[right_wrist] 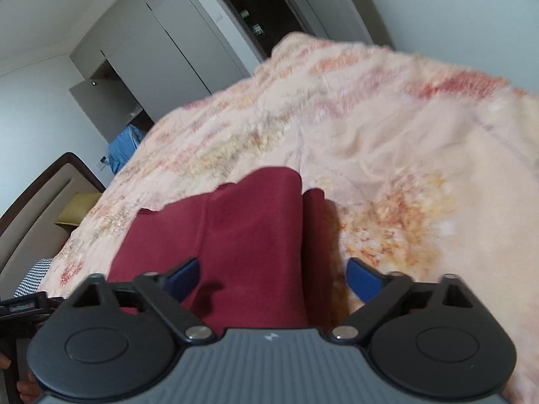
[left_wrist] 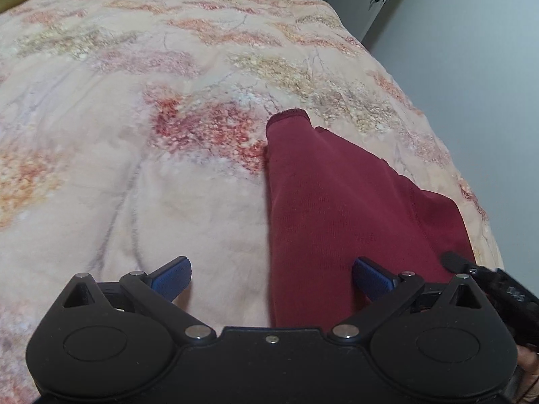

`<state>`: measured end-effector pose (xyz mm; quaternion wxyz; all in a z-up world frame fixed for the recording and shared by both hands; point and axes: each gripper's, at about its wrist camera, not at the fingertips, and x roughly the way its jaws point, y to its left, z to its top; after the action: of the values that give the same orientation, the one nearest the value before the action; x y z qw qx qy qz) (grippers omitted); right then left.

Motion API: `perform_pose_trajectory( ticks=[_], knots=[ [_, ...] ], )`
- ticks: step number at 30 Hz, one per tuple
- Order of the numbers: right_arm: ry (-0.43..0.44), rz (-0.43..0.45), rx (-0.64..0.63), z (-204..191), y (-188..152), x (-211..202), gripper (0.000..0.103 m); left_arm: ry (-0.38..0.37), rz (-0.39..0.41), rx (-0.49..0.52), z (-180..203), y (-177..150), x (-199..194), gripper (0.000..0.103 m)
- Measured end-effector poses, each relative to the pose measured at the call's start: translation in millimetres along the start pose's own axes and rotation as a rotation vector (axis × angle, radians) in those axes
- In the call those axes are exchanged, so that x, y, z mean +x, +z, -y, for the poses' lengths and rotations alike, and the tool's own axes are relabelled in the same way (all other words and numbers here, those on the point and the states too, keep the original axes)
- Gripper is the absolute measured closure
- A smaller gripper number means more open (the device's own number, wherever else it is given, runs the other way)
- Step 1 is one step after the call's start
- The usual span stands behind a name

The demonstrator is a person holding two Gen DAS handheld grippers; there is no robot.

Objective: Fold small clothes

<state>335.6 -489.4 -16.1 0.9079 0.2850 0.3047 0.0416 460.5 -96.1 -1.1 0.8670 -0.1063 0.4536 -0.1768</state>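
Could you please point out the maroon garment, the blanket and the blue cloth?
Garment (left_wrist: 337,202): left wrist view, middle of its top layer.
Blanket (left_wrist: 134,101): left wrist view, bare patterned part.
Blue cloth (right_wrist: 123,148): right wrist view, its middle.

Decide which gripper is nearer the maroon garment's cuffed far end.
Too close to call. The left gripper straddles the maroon garment's left edge; the right gripper straddles its right edge. Both are open at its near end.

We've got both wrist cams low over the dark red garment, tilted down: left one looks along its left edge, right one along its right edge, both sharing it.
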Motion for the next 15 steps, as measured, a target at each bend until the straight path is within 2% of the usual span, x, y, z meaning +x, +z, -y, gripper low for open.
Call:
perform_pose_trajectory(
  ticks=[3, 5, 6, 8, 9, 10, 11, 13, 15],
  knots=[
    [-0.003, -0.012, 0.007, 2.8, -2.4, 10.6, 0.030, -0.044, -0.018, 0.000, -2.1, 2.0, 5.8, 0.006],
    [0.012, -0.010, 0.004, 0.9, -5.7, 8.5, 0.044, -0.095, -0.031, 0.007, -1.3, 2.4, 6.4, 0.022],
    [0.013, -0.009, 0.004, 0.2, -6.6, 7.8, 0.048, -0.117, -0.037, 0.006, -0.6, 2.4, 6.4, 0.027],
    [0.014, -0.005, 0.011, -0.4, -7.2, 6.2, 0.063, -0.158, -0.047, 0.010, 1.4, 2.0, 4.8, 0.055],
    [0.012, -0.001, 0.013, -1.6, -6.8, 5.0, 0.068, -0.153, -0.049, 0.016, 3.9, 2.0, 3.6, 0.056],
    [0.009, 0.004, 0.010, -3.5, -6.1, 3.6, 0.078, -0.137, -0.047, 0.032, 7.5, 2.3, 2.0, 0.063],
    [0.006, 0.009, -0.002, -8.2, -4.2, 2.7, 0.080, -0.122, -0.046, 0.050, 11.5, 3.0, -0.4, 0.070],
    [0.001, 0.030, -0.052, -20.3, -1.9, -3.9, 0.083, -0.110, -0.029, 0.070, 17.4, 5.4, -8.6, 0.077],
    [0.001, 0.061, -0.118, -36.7, 1.9, -13.2, 0.085, -0.117, -0.009, 0.080, 19.3, 11.0, -18.7, 0.078]
  ],
)
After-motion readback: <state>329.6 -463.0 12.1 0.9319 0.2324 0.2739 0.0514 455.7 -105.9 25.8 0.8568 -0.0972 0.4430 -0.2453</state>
